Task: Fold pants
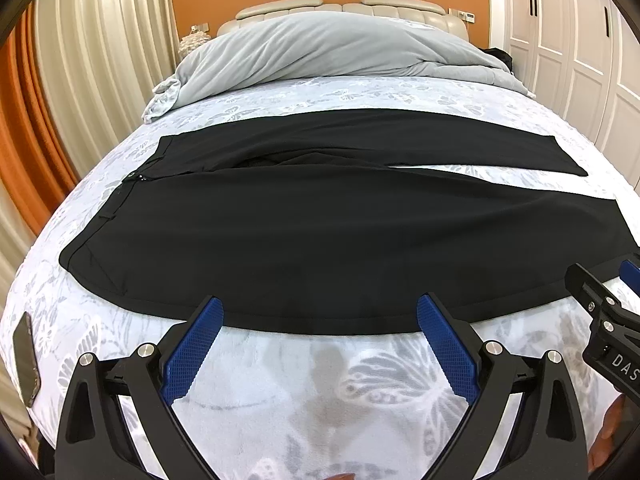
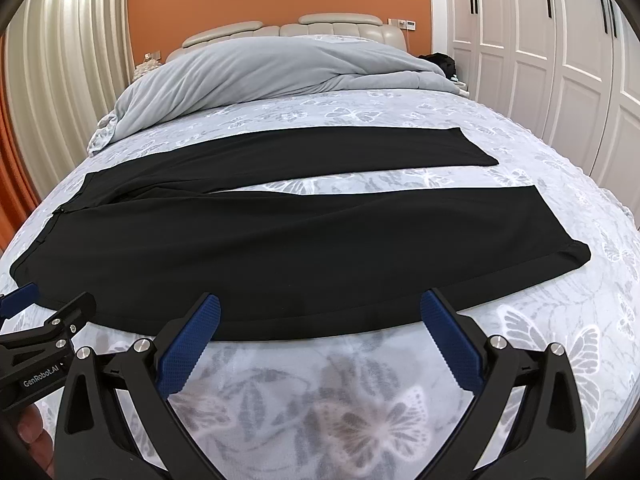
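Observation:
Black pants (image 1: 312,232) lie flat across the bed, waistband at the left, the two legs spread to the right with a strip of bedsheet between them; they also show in the right wrist view (image 2: 280,248). My left gripper (image 1: 320,308) is open and empty, its blue pads at the near edge of the near leg, toward the waist end. My right gripper (image 2: 320,304) is open and empty at the same near edge, further toward the cuff (image 2: 576,256). Each gripper shows at the side of the other's view: the right one (image 1: 600,304), the left one (image 2: 52,320).
The bed has a white butterfly-print sheet (image 1: 320,380). A grey duvet (image 1: 320,52) is bunched at the headboard end. A phone (image 1: 26,360) lies on the bed's left edge. Curtains hang at the left, white wardrobe doors (image 2: 540,48) stand at the right.

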Motion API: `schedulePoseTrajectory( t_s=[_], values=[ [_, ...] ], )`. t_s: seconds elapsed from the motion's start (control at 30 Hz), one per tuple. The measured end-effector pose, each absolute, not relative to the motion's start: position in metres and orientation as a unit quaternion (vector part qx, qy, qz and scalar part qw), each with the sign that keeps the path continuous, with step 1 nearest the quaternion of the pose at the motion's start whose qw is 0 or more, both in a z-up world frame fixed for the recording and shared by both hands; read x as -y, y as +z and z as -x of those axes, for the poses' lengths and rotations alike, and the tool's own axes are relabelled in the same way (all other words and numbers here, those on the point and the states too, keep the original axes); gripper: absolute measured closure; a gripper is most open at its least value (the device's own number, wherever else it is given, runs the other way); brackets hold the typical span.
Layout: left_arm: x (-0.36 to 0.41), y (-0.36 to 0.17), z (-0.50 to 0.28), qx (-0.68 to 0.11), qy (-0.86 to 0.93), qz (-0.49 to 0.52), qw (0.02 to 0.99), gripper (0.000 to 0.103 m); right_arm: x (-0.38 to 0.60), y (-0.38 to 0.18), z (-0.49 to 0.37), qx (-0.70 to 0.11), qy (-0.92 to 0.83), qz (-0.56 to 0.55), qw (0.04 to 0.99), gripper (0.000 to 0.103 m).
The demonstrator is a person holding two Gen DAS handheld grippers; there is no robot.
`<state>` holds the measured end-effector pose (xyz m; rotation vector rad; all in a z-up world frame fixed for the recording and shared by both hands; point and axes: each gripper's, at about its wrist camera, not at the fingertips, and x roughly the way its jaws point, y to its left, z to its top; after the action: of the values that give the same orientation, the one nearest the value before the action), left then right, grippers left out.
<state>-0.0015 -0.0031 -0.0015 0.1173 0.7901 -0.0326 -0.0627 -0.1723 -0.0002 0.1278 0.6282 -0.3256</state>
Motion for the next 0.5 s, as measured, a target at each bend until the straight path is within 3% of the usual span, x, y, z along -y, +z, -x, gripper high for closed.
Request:
schedulePoseTrajectory(
  t_s=[0.5],
  values=[
    [0.003, -0.0012, 0.0009, -0.384, -0.015, -0.058, 0.921, 0.008, 0.1736, -0.001, 0.0621, -0.308, -0.16, -0.064, 0.936, 0.005]
  ],
)
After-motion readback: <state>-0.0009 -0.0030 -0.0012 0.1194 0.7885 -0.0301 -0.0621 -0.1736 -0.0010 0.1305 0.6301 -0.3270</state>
